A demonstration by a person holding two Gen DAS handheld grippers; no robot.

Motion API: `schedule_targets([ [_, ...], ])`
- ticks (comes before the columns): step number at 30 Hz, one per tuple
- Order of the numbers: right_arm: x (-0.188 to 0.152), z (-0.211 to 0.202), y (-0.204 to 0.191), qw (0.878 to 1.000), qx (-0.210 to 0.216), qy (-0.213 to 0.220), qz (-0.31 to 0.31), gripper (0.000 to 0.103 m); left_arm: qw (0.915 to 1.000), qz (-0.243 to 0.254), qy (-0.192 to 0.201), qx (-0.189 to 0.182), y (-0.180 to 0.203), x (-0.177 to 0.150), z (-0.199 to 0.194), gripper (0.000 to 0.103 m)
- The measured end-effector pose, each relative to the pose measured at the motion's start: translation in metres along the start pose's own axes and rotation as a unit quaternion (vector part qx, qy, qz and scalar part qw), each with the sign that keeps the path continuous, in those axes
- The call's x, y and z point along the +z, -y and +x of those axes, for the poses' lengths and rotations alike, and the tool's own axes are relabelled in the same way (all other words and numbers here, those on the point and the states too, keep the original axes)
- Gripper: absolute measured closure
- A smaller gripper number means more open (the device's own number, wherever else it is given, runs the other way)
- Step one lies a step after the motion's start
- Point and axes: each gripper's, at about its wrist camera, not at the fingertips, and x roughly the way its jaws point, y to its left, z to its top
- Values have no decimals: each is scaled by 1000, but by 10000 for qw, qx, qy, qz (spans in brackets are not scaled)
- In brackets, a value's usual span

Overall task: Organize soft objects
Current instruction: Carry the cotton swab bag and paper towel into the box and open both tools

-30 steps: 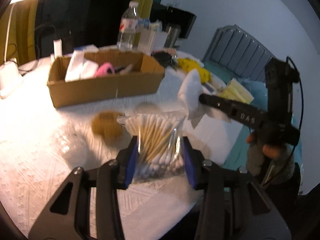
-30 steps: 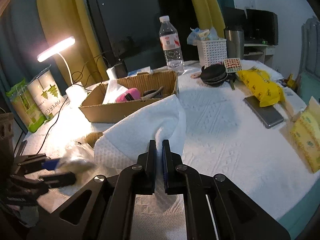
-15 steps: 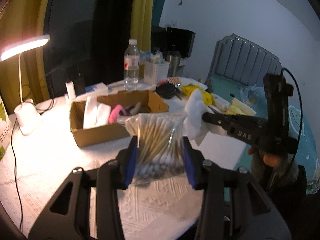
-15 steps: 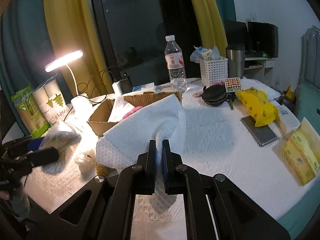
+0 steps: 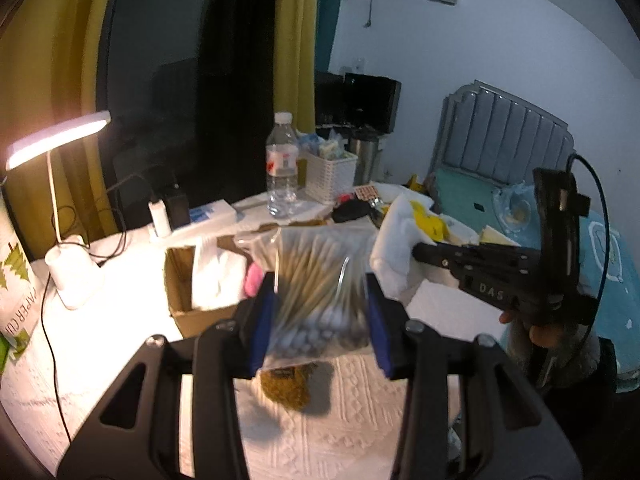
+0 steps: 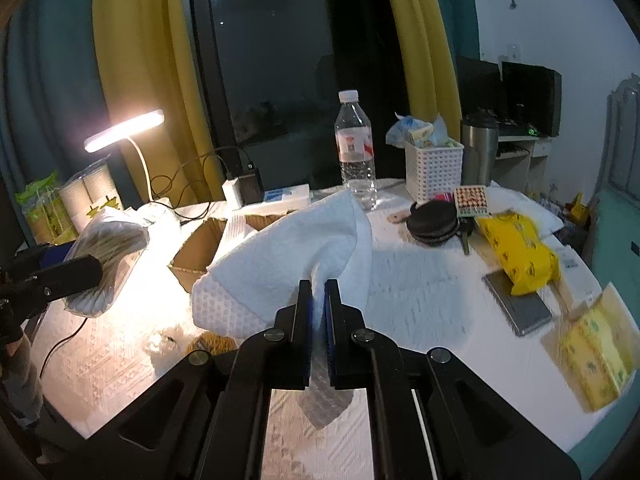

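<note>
1. Your left gripper (image 5: 320,320) has its jaws partly spread and pressed on both sides of a clear bag of cotton swabs (image 5: 316,280). The bag stands up between the blue pads and is lifted off the surface (image 5: 120,344).
2. Just below these jaws a brown fuzzy object (image 5: 286,386) lies on the surface, partly hidden by the bag.
3. Beyond the left jaws the cardboard box (image 5: 180,280) is open. White tissue packs and something pink lie inside it.
4. Far to the left of these jaws a lit desk lamp (image 5: 60,140) stands on the surface.
5. Your right gripper (image 6: 319,320) has its jaws pressed together, and they pinch a fold of the white towel (image 6: 288,252). The towel hangs in front of the jaws, lifted off the surface.
6. To the right of the right jaws a yellow packet (image 6: 516,248) lies partly on a grey phone (image 6: 520,304).
7. Beyond the right jaws a water bottle (image 6: 355,148) stands next to a white basket (image 6: 434,168).
</note>
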Motion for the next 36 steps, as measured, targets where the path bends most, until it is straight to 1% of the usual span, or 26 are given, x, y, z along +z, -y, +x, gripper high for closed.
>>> schedule_targets([
  [4,9,8,0,10000,68,12,-45,96,9999,7,90,114,-7,9,3,60],
  [9,20,18,3,9999,152,19,-58,96,9994,45,88,346,-16,15,14,60],
  [18,33,47,10,9998,177,-59,-28,96,9967,48,221,776,-46,23,46,60],
  [25,41,76,17,9998,147,-158,33,96,9958,-161,142,887,-78,24,78,60],
  [29,45,94,18,9995,182,-248,59,96,9955,-272,128,894,-91,23,88,60],
  [32,49,109,12,9990,282,-332,15,96,9951,-388,133,896,-99,23,91,60],
  [36,52,133,-8,9974,497,-487,-162,96,9943,-559,143,893,-113,20,91,60],
])
